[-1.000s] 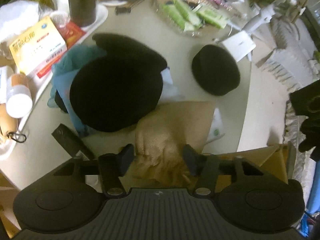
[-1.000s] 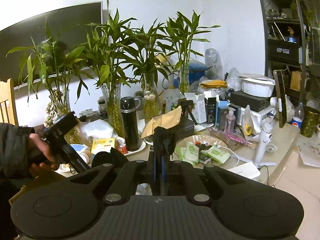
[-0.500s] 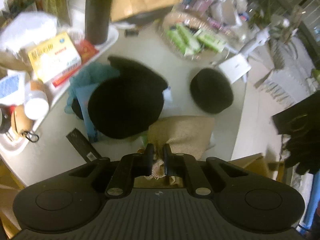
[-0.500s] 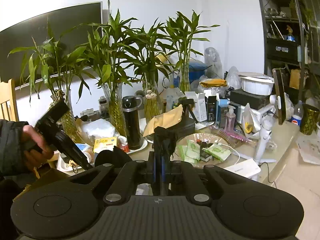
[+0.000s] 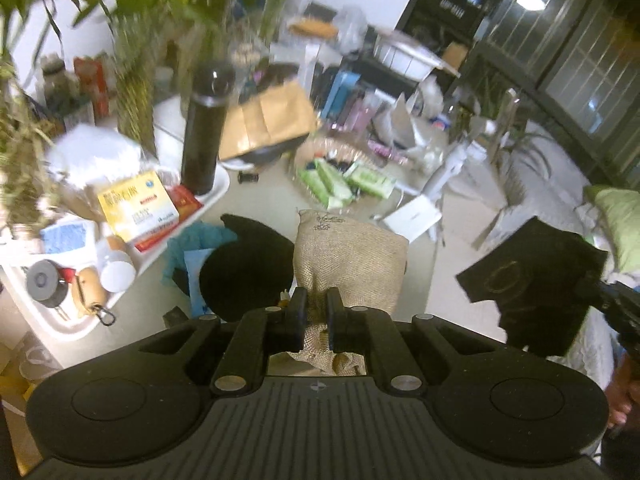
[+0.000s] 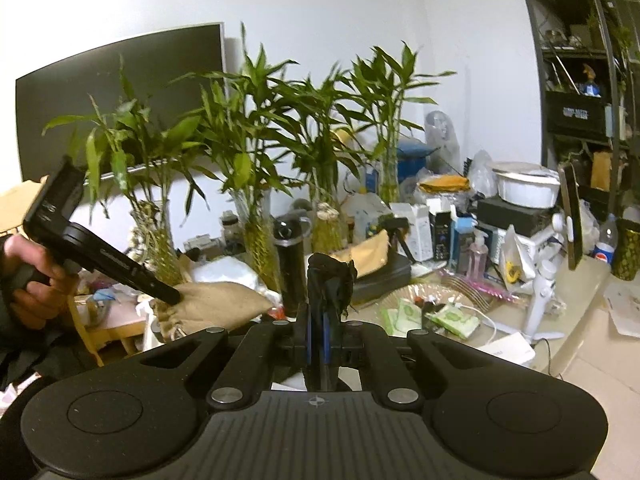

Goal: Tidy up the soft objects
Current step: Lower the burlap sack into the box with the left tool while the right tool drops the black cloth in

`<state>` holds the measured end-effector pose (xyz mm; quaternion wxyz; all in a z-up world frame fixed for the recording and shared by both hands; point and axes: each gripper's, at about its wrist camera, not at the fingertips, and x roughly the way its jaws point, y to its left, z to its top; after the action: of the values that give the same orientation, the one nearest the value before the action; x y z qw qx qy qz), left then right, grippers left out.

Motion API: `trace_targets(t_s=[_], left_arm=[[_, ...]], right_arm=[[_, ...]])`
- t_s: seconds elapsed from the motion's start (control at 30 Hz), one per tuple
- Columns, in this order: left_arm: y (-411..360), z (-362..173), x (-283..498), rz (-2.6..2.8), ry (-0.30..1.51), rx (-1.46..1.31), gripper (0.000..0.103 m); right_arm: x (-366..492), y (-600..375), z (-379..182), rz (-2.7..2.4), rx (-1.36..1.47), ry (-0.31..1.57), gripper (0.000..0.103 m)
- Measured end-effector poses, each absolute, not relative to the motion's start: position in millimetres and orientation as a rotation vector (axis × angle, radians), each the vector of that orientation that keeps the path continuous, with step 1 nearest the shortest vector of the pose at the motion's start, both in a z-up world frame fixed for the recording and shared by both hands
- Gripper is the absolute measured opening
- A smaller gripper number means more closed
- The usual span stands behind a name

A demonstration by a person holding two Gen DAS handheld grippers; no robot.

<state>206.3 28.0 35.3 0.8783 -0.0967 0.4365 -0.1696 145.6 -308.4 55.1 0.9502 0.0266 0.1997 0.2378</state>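
With left gripper clamped on the tan burlap drawstring pouch above the table and right gripper pinching black cloth, carry both clear of clutter, grips firm.

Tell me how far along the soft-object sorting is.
Nothing looks put away yet. In hand: the left gripper is shut on the burlap pouch, lifted off the table; the right gripper is shut on a black cloth pouch. Left: the black round pieces and teal cloth.
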Motion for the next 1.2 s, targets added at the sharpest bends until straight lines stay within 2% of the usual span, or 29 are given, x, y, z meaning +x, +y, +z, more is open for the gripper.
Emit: trace_targets(t_s=[0.23,0.53,0.57,0.7,0.77,0.8,1.2], left_arm=[[37.2,55.0,157.6,-0.364,0.866,-0.207,0.010],[41.0,25.0,109.1,-0.339,0.898,-0.198,0.014],[41.0,19.8,104.0,-0.345,0.902,-0.191,0.022],[38.9,3.2,88.0,-0.342,0.892,-0.146,0.036],[40.9,-1.3,79.4,-0.313,0.881,-0.116,0.051],[41.6,-2.4,75.7,-0.298,0.876,-0.102,0.053],[47.6,-5.4,38.5,-0.186,0.788,0.008,0.056]], right_arm=[[131.1,-292.0,62.1,0.537,0.038,0.397,0.008],[117.1,-275.5,52.1,0.585,0.041,0.438,0.008],[116.6,-274.7,50.5,0.588,0.042,0.445,0.008],[112.3,-272.8,41.2,0.591,0.052,0.475,0.008],[111.1,-272.3,35.9,0.590,0.063,0.493,0.008],[110.6,-272.0,33.2,0.589,0.070,0.502,0.008],[116.6,-263.7,20.2,0.627,0.166,0.559,0.008]])
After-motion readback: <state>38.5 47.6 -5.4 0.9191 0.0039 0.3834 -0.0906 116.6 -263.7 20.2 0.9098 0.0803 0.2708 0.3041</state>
